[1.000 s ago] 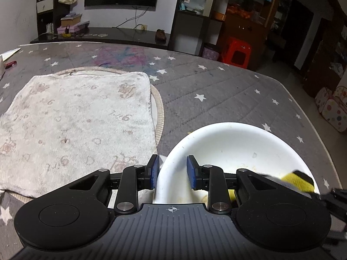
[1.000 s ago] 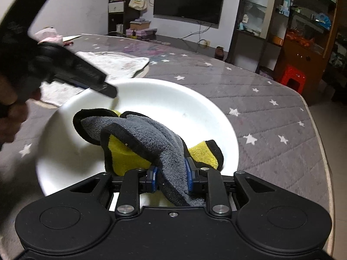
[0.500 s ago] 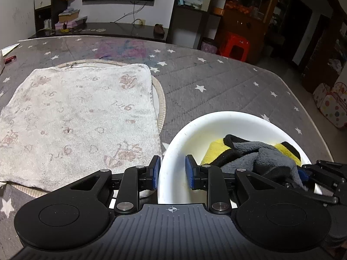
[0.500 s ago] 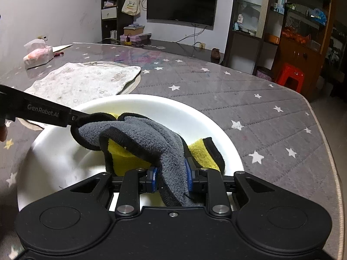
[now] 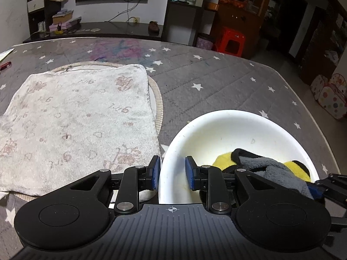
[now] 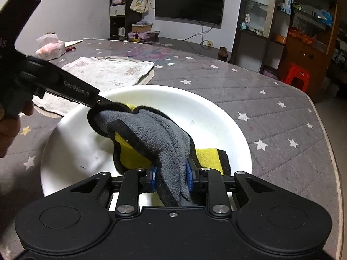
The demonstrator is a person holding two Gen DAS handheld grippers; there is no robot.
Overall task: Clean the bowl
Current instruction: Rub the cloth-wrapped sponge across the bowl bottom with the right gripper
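A white bowl sits on the star-patterned table cover. My left gripper is shut on its near-left rim, one blue pad outside the wall and one inside. From the right wrist view that same gripper reaches in from the left to the bowl. A grey and yellow cloth with black edging lies bunched inside the bowl. My right gripper has a grey fold of it between its pads while the jaws are opening. In the left wrist view the cloth lies low in the bowl's right side.
A stained white towel lies on a round mat just left of the bowl. The table's edge curves past on the right. A plastic bag sits at the far left. A hand holds the left gripper.
The cloth has swept across the inside of the bowl with the right gripper. The right jaws stand a little wider around it. The left gripper has kept its hold on the rim.
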